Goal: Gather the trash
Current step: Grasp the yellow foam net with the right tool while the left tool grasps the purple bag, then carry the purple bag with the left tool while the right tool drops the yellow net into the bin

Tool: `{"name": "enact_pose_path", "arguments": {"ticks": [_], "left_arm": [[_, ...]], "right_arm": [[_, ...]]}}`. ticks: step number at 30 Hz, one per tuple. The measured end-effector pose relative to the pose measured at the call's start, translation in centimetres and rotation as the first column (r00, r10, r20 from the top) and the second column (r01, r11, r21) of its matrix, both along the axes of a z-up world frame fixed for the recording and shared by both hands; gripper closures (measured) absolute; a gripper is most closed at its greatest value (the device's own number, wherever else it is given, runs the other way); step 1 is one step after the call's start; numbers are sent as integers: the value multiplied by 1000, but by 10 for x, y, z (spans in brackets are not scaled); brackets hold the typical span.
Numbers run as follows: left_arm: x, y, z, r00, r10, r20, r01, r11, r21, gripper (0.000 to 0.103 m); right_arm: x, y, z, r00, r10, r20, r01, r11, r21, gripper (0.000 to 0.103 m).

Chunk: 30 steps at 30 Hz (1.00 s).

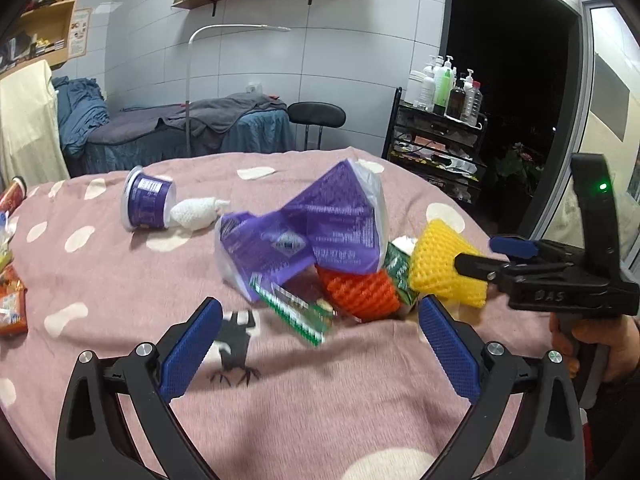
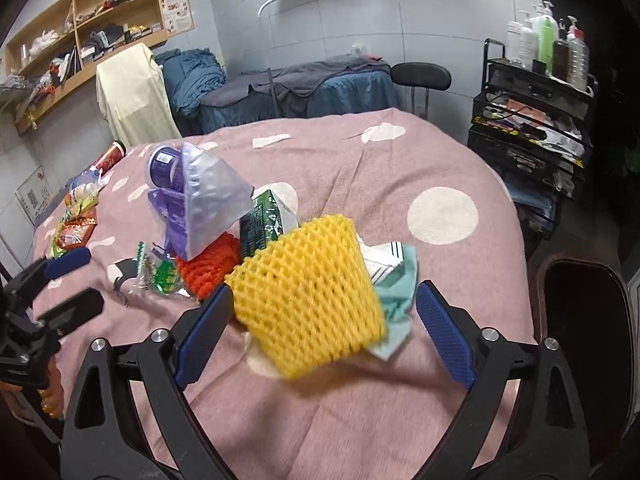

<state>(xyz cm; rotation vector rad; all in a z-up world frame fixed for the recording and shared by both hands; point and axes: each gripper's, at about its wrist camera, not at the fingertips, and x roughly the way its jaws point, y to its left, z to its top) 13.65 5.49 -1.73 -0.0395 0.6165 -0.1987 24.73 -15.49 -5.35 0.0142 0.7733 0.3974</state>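
Right gripper: jaws wide, straddling the yellow net. Left pad touches or nearly touches the net's lower left edge; right pad stands clear of it, so no grip. Net is a tapered foam sleeve, blurred, with its long axis running from near right up to far left and its open far end toward the pile. Under and just right of it, a crumpled teal wrapper. Just beyond, a green carton, tilted; left of that an orange net, a green sachet, and a purple bag peaked like a tent over the orange net. Purple cup behind the bag. All on the pink spotted blanket. Snack packets far left. Left gripper: jaws wide, nothing between the pads, hovering over bare blanket with a bird print. Ahead of it, a green sachet, the orange net and the purple bag; the cup lies on its side far left, mouth facing left. The right gripper enters from the right, one finger against the yellow net's side.
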Motion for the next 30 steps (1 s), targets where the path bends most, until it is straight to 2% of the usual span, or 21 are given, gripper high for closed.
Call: {"name": "enact_pose_path", "arguments": {"ticks": [1, 3, 4, 6, 8, 13, 18, 22, 25, 26, 27, 29, 30], "left_arm": [[6, -1, 2, 1000, -6, 1, 6, 1000, 7, 6], [16, -3, 7, 1000, -13, 11, 13, 1000, 18, 6], [21, -4, 10, 1000, -14, 17, 13, 1000, 24, 6], [31, -8, 15, 999, -24, 31, 23, 999, 40, 6], [41, -14, 19, 998, -40, 45, 37, 997, 65, 6], [72, -30, 21, 995, -100, -1, 100, 992, 81, 6], [93, -50, 15, 995, -96, -37, 100, 987, 123, 6], [100, -68, 6, 995, -92, -39, 99, 965, 243, 7], [101, -72, -1, 997, -69, -44, 79, 949, 306, 35], [101, -72, -3, 997, -60, -45, 71, 947, 314, 38], [100, -71, -4, 997, -58, -44, 68, 949, 309, 42], [97, -66, -5, 997, -54, -51, 66, 958, 279, 59], [97, -64, -5, 998, -47, -49, 59, 962, 266, 62]], "right_arm": [[6, 2, -3, 1000, 12, -24, -12, 1000, 4, 22], [14, 3, -8, 997, 45, -69, -42, 998, 36, 47], [15, 3, -9, 996, 56, -75, -52, 997, 54, 52], [12, 2, -6, 997, 58, -58, -54, 997, 64, 75], [8, 0, -3, 998, 51, -42, -48, 996, 71, 87], [-6, -10, 1, 999, 44, -22, -41, 991, 126, 91], [-24, -14, 8, 999, 32, 14, -33, 992, 122, 91], [-36, -18, 11, 999, 20, 30, -24, 993, 119, 91], [-42, -24, 10, 999, 6, 32, -10, 992, 128, 90], [-43, -26, 9, 999, -1, 33, -3, 992, 128, 91], [-42, -27, 9, 999, -4, 33, 0, 992, 129, 90], [-45, -30, 8, 999, -13, 37, 8, 991, 132, 90], [-46, -31, 8, 999, -17, 39, 11, 991, 133, 90]]}}
